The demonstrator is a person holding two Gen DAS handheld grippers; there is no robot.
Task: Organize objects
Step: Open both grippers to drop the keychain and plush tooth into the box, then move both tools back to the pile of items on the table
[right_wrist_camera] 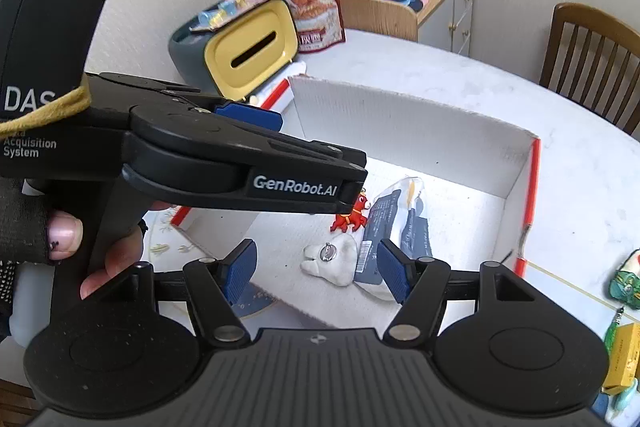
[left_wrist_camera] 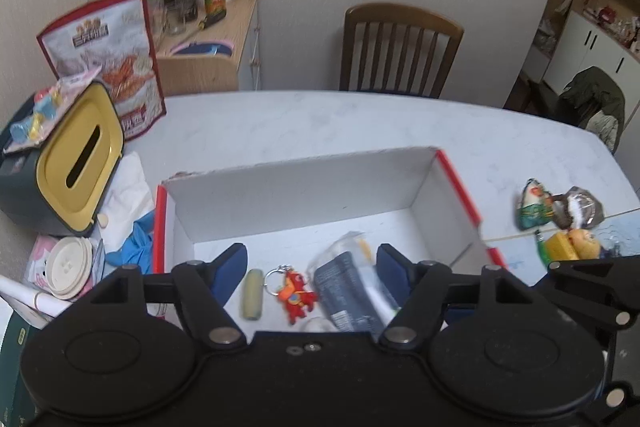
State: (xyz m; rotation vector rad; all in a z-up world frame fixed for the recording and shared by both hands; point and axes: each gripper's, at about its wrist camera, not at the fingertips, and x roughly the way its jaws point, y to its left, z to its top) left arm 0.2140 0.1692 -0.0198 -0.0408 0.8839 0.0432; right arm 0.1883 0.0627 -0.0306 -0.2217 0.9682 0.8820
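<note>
A white cardboard box [left_wrist_camera: 304,183] with red edges lies open on the pale table. In it are a yellow-green stick [left_wrist_camera: 252,293], a red horse keychain [left_wrist_camera: 297,295] and a dark blue packet [left_wrist_camera: 350,293]. My left gripper [left_wrist_camera: 311,267] hangs over them, open, with nothing between its blue pads. In the right wrist view my right gripper [right_wrist_camera: 317,269] is also open and empty above the box [right_wrist_camera: 404,119], over a white plush piece [right_wrist_camera: 334,261], the packet [right_wrist_camera: 404,227] and the keychain [right_wrist_camera: 352,219]. The left gripper [right_wrist_camera: 256,119] crosses that view, held by a hand [right_wrist_camera: 112,259].
A grey tissue box with a yellow lid [left_wrist_camera: 80,163] and a snack bag [left_wrist_camera: 116,67] stand to the left. Wrapped snacks [left_wrist_camera: 536,207] and a yellow toy [left_wrist_camera: 572,243] lie right of the box. A wooden chair [left_wrist_camera: 400,47] and a cabinet [left_wrist_camera: 224,39] stand behind the table.
</note>
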